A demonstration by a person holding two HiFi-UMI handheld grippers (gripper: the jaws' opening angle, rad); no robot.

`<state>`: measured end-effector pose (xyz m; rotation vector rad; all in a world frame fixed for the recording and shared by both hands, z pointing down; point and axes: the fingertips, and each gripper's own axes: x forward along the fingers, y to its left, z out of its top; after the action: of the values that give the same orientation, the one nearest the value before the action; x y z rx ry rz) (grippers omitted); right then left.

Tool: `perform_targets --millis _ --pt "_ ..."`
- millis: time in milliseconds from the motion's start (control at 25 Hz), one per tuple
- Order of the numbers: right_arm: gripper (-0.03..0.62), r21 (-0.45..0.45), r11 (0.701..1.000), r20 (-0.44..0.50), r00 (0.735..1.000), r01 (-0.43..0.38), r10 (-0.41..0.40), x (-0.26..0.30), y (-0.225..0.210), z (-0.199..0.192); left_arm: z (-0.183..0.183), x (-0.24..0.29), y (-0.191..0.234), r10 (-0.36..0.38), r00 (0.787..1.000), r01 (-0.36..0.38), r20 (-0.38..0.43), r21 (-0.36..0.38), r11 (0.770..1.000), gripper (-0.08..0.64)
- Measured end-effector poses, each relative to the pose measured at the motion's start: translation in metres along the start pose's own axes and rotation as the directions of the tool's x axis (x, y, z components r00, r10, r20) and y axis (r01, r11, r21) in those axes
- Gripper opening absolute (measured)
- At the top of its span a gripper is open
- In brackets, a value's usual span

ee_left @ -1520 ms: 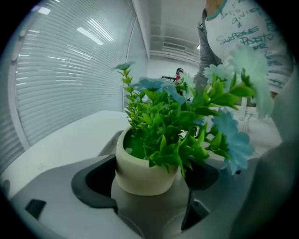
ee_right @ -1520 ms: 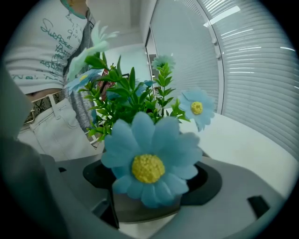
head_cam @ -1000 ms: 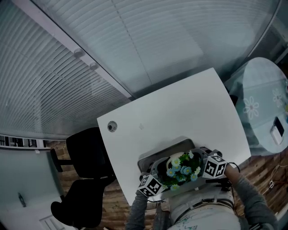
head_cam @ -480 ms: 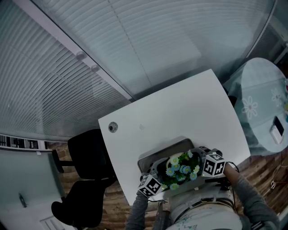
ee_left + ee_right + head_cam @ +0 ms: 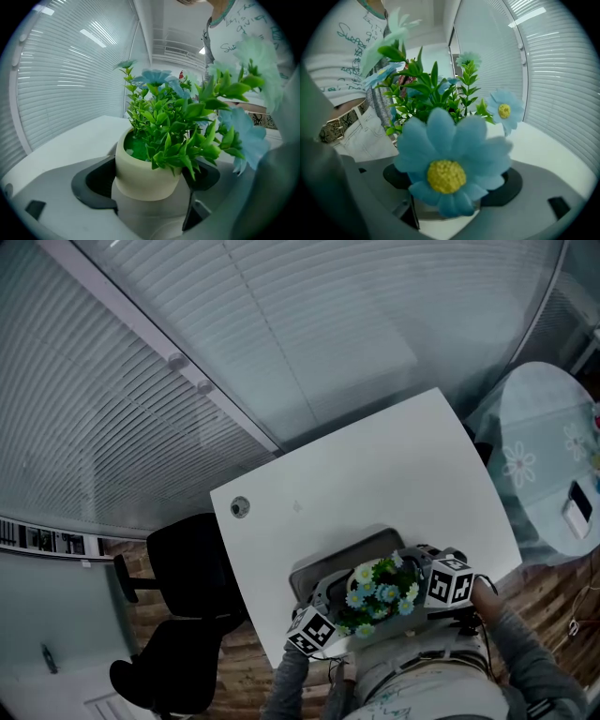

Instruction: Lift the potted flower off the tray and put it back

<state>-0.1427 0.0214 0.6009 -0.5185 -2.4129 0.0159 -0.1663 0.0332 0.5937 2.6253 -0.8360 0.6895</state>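
With your left claw (image 5: 149, 182) and right claw (image 5: 449, 190) each spread wide and clamped on the potted flower (image 5: 378, 589) above the tray's (image 5: 323, 566) near side, you seem mid-lift, so next lower it level.

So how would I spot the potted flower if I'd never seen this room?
Find the white table beside the blinds; at its near edge lies a grey tray. Over that tray is the potted flower: a cream pot of green leaves and blue, yellow-centred daisies, the only plant on the table.
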Motion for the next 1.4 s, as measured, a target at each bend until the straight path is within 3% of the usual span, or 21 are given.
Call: perform_targets --millis 1400 --pt "0.365 -0.1 0.995 0.013 0.999 -0.028 0.029 -0.067 0.023 0.082 0.087 -0.056 -0.025 0.098 0.993 -0.098 0.071 0.0 0.995 0.439"
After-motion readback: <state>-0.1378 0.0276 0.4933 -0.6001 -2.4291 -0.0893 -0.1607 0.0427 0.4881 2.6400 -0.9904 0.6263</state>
